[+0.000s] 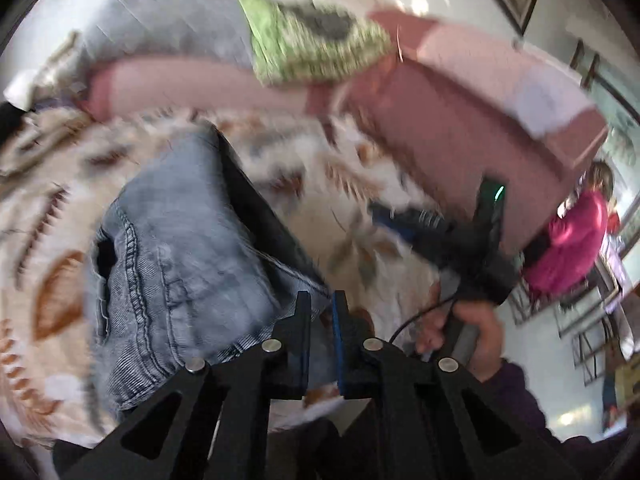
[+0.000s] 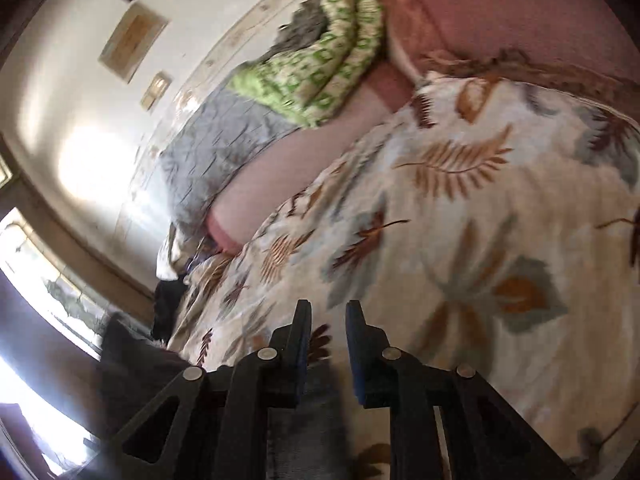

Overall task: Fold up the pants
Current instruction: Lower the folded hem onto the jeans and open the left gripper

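Light blue denim pants (image 1: 180,240) hang bunched over a leaf-print bedspread (image 1: 368,184). My left gripper (image 1: 321,308) is shut on a fold of the denim at its lower right edge. At the right, a hand (image 1: 476,332) holds the other gripper's dark handle above the bed. In the right wrist view my right gripper (image 2: 329,316) points across the bedspread (image 2: 480,200). Its fingers stand a narrow gap apart. Grey-blue denim (image 2: 304,420) fills the lower part of that gap, while the tips show only bedspread behind them. Both views are blurred.
A green patterned blanket (image 1: 312,44) lies on a long pink bolster (image 1: 200,84), beside a grey pillow (image 1: 168,20), at the head of the bed. A pink upholstered piece (image 1: 460,140) stands at the right. A seated person in a magenta top (image 1: 572,240) is beyond it.
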Motion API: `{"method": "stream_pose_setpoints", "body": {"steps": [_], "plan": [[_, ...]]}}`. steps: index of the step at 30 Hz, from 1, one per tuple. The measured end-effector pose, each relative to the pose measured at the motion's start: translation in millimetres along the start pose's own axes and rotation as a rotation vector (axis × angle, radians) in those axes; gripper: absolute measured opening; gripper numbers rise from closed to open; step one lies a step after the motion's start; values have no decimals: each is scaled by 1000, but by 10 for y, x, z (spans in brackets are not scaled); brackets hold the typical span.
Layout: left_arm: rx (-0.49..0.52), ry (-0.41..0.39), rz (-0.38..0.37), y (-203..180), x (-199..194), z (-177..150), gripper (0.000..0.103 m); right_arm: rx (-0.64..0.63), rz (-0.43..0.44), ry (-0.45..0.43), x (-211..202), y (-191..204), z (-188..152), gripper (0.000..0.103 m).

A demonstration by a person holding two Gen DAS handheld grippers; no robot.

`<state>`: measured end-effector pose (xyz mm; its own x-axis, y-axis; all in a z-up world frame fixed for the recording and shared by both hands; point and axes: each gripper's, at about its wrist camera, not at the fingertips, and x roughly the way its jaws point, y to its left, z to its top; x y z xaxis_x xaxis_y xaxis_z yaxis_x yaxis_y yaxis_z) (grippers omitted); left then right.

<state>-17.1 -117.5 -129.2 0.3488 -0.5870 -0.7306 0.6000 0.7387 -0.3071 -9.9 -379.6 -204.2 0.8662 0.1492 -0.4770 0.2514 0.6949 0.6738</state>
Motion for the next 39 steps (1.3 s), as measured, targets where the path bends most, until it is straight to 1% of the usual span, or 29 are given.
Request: {"method": "stream_pose_setpoints", "body": {"steps": [1, 2, 3, 4, 6, 7, 8, 9, 10, 11, 12, 13, 15, 17, 20, 23, 25, 26, 28, 30, 32, 33, 34, 35, 36, 37, 39], "plan": [[-1, 35, 5, -15, 113, -29, 10, 14, -5, -4, -35, -64, 23, 20], [-7, 72, -16, -6, 202, -74, 10, 19, -10, -6, -43, -94, 33, 20], [-7, 79, -24, 3, 213, -93, 10, 19, -15, -6, -65, -130, 43, 20], [0, 70, -7, 37, 182, -109, 10, 17, -14, -2, -73, -166, 48, 20], [15, 37, 50, 143, 79, -106, 11, 11, 13, 24, -101, -218, 47, 20], [11, 23, 79, 226, 33, -97, 12, 11, 36, 47, -47, -220, 50, 20], [-5, 5, 124, 371, -38, -97, 13, 14, 70, 81, 2, -219, 35, 20], [-19, -1, 148, 475, -75, -121, 15, 19, 104, 114, 34, -215, 23, 21], [-36, 6, 172, 591, -93, -134, 17, 21, 144, 152, 89, -189, -2, 32], [-55, 20, 205, 712, -94, -176, 17, 19, 186, 193, 152, -144, -34, 51], [-72, 32, 240, 807, -81, -212, 17, 12, 223, 232, 211, -96, -59, 60], [-94, 44, 270, 927, -74, -263, 17, 3, 263, 280, 287, -35, -97, 65], [-145, 58, 297, 1127, -76, -378, 17, -10, 298, 333, 390, 52, -179, 65], [-208, 83, 303, 1322, -60, -477, 17, -16, 300, 373, 495, 99, -250, 65], [-238, 104, 314, 1476, 29, -547, 17, 17, 310, 422, 664, 122, -337, 65], [-263, 122, 296, 1552, 103, -578, 17, 8, 243, 459, 861, 133, -411, 65], [-263, 126, 282, 1575, 139, -609, 18, 0, 170, 484, 982, 121, -480, 65], [-257, 132, 282, 1582, 163, -607, 18, -7, 151, 491, 1012, 122, -501, 65], [-241, 146, 284, 1578, 178, -633, 19, -33, 149, 508, 1042, 163, -565, 65], [-221, 159, 289, 1570, 215, -625, 21, -61, 175, 518, 1030, 232, -607, 62], [-209, 173, 305, 1577, 223, -672, 22, -88, 210, 538, 1001, 302, -682, 39], [-208, 177, 308, 1581, 229, -691, 23, -107, 210, 541, 986, 330, -727, 37], [-204, 179, 308, 1583, 231, -705, 23, -141, 195, 538, 968, 372, -771, 33], [-202, 177, 308, 1586, 221, -718, 23, -188, 155, 532, 962, 416, -819, 18], [-209, 176, 303, 1596, 207, -719, 23, -214, 109, 524, 966, 433, -856, 11], [-219, 175, 296, 1610, 191, -715, 23, -199, 95, 517, 965, 419, -867, 11], [-240, 173, 281, 1650, 136, -702, 23, -128, 132, 493, 893, 373, -826, 9]]}}
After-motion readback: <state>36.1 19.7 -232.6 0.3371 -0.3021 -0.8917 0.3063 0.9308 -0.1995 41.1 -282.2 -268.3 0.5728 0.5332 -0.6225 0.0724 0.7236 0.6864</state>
